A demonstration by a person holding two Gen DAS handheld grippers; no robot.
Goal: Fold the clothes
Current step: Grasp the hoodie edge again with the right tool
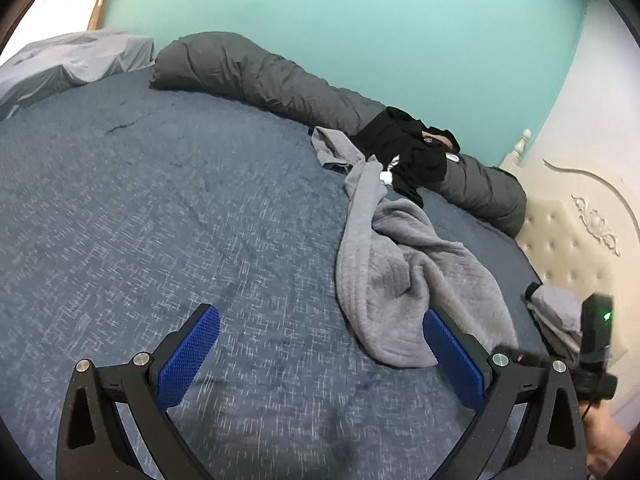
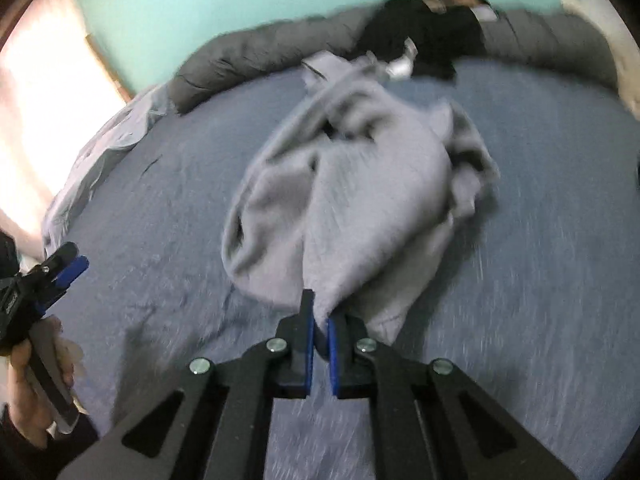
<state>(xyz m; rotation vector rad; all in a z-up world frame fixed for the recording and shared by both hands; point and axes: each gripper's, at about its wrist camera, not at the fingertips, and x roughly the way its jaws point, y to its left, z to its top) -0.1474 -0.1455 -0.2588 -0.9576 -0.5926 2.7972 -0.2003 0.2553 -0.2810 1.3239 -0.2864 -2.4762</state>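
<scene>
Your right gripper [image 2: 320, 320] is pinched tight on the near edge of the grey garment [image 2: 352, 184], which lies crumpled in a heap on the blue bed [image 2: 540, 240]. Your left gripper [image 1: 320, 344] hangs spread wide and empty over the bedcover, just beside the garment's near end. Beyond the heap, black clothes [image 1: 408, 148] lie against a dark grey rolled duvet [image 1: 260, 76] along the turquoise wall [image 1: 360, 20].

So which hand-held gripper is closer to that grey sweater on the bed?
Right. The right hand-held gripper is shut on the grey sweater's near edge. The left hand-held gripper hangs open over the bare blue bed, the sweater lying just beside its right finger.
</scene>
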